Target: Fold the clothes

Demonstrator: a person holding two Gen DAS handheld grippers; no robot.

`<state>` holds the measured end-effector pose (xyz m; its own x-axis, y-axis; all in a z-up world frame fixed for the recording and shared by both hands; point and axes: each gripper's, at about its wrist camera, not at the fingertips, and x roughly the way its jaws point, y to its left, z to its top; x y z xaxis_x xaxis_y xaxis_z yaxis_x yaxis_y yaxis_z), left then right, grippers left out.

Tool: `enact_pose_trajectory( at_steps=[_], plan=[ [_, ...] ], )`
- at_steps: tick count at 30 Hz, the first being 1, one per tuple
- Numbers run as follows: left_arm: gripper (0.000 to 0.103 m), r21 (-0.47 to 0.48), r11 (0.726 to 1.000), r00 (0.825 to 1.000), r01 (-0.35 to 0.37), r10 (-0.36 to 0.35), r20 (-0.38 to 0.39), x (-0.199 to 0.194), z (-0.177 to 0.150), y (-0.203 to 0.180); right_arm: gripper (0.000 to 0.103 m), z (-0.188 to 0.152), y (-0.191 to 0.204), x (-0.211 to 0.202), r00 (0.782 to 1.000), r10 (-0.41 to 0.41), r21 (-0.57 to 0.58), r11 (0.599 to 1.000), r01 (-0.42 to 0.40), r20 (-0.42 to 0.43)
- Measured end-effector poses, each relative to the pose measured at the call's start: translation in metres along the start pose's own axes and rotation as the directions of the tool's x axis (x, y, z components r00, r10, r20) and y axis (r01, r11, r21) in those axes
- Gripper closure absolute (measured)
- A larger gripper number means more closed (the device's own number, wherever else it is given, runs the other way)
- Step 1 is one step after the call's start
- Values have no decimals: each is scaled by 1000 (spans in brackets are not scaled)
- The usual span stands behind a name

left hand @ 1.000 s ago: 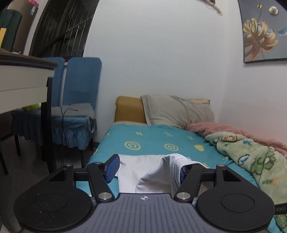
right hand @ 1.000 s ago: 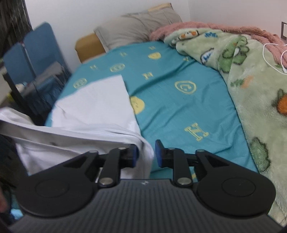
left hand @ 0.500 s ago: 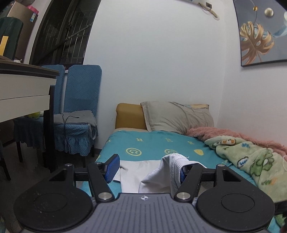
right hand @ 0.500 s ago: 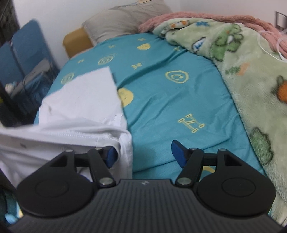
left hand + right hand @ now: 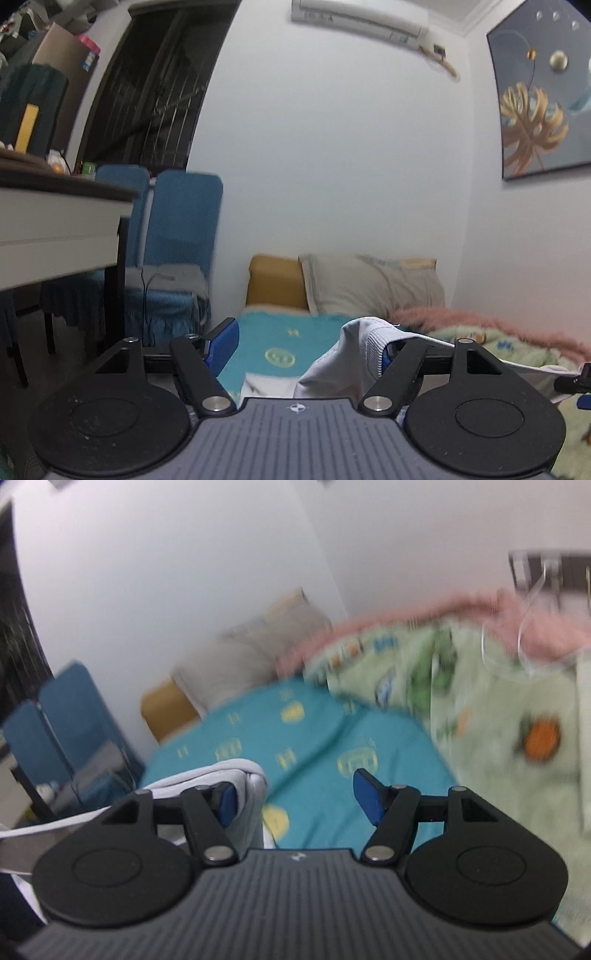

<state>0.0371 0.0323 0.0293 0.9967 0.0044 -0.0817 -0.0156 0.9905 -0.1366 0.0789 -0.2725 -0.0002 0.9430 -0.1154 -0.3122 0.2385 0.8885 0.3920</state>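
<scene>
White knit garment (image 5: 354, 354) is draped over the inner finger of each tool, lifted above the teal patterned bedsheet (image 5: 314, 738). Left gripper (image 5: 310, 343) and right gripper (image 5: 291, 797) are spread wide, nothing clamped. Cloth should be pinched before tension is applied, or it may slip off.

This is a bedroom in a home. Ahead of the left gripper lies a bed with a teal patterned sheet (image 5: 280, 343), a grey pillow (image 5: 373, 288) against the white wall, and a green cartoon-print blanket (image 5: 480, 701) to the right. A wall air conditioner (image 5: 358, 18) hangs above, a framed leaf picture (image 5: 539, 107) upper right, and blue-covered chairs (image 5: 181, 236) beside a desk (image 5: 62, 218) to the left.
</scene>
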Motion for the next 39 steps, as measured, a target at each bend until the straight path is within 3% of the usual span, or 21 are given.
enact_pose_trajectory(
  at_steps=[4, 8, 15, 18, 20, 24, 27, 30, 34, 39],
  plan=[
    [29, 10, 1000, 996, 12, -13, 92, -28, 49, -6, 36, 44, 17, -38, 993, 54, 24, 998, -57, 102],
    [29, 4, 1000, 983, 24, -24, 183, -57, 115, -9, 35, 98, 43, -84, 971, 115, -13, 993, -115, 209],
    [29, -33, 997, 953, 75, -62, 298, -117, 242, -16, 35, 194, 85, -192, 900, 216, -88, 976, -197, 378],
    [29, -18, 996, 929, 90, -77, 363, -154, 295, -25, 35, 229, 98, -246, 863, 246, -111, 969, -220, 440],
    [29, -28, 993, 921, 117, -98, 378, -176, 329, -30, 35, 251, 104, -280, 843, 261, -121, 965, -231, 471],
    [29, -100, 976, 934, 194, -153, 323, -196, 374, -34, 34, 284, 109, -323, 827, 275, -123, 961, -247, 491],
    [29, -127, 969, 950, 210, -172, 260, -191, 385, -32, 34, 293, 111, -329, 837, 253, -152, 967, -204, 485],
    [29, -136, 969, 963, 207, -177, 205, -172, 378, -29, 34, 291, 112, -310, 867, 236, -164, 970, -180, 440],
    [29, -112, 977, 976, 183, -167, 142, -112, 346, -22, 34, 277, 111, -259, 913, 202, -174, 973, -148, 355],
    [29, -87, 988, 991, 129, -126, 44, -9, 298, -19, 34, 257, 124, -160, 959, 125, -208, 975, -72, 254]
  ],
)
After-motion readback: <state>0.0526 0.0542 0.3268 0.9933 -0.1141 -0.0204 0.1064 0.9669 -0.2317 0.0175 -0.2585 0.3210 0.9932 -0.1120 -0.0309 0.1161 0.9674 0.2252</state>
